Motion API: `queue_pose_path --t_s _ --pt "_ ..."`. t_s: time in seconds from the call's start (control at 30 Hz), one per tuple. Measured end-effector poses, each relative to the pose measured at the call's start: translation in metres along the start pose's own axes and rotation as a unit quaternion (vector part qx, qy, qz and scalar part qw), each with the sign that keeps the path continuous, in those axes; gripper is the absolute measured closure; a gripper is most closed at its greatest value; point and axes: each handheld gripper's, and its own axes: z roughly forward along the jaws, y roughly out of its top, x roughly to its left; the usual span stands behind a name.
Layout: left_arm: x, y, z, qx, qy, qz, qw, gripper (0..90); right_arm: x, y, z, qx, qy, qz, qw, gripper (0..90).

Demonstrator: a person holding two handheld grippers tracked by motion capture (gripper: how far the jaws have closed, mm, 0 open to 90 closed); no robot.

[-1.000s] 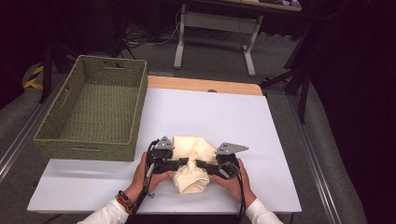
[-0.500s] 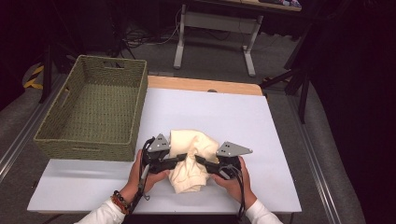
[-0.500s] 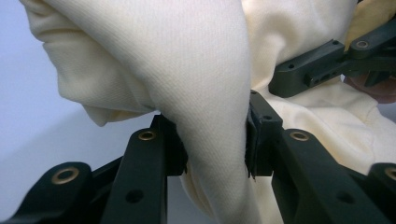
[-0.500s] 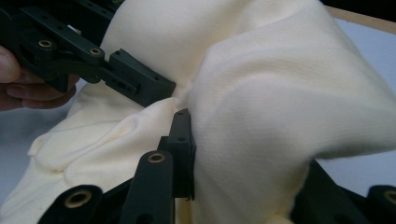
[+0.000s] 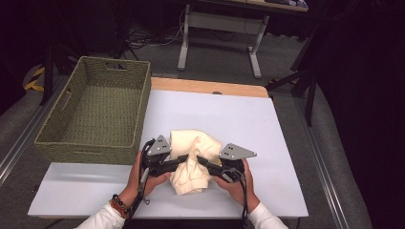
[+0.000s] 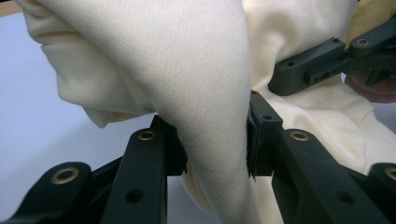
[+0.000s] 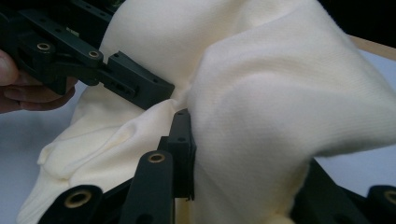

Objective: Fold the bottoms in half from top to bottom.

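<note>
Cream cloth (image 5: pixel 193 160) bunched on the white table (image 5: pixel 248 124), just right of the green basket (image 5: pixel 95 114); left gripper (image 5: pixel 184 160) pinching a thick fold of cloth; right gripper (image 5: pixel 199 161) pinching another fold, facing the left across the cloth

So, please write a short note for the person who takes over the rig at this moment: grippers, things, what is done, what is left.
Left gripper: jaws shut on a fold of the cream garment, as the left gripper view shows.
Right gripper: jaws shut on another fold of it, close beside the left one.
The garment is bunched between both grippers at the near middle of the white table; whether its lower part touches the table I cannot tell.
The green woven basket stands at the table's left, with nothing in it.
Done: both grips taken.
Left, probably: carry the garment into the basket and release.
</note>
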Motion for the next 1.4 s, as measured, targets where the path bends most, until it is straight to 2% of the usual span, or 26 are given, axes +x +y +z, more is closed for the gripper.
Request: queue_pose_path --t_s 0.7,1.4 --pt "0.003 0.006 -0.02 -0.02 0.023 0.015 0.9994 66.0 0.01 0.017 0.005 -0.025 -0.006 -0.017 0.9995 68.0" --pt "0.008 0.01 -0.035 -0.031 0.039 0.023 0.9985 66.0 0.016 0.033 0.012 -0.037 -0.003 -0.032 0.9988 68.0"
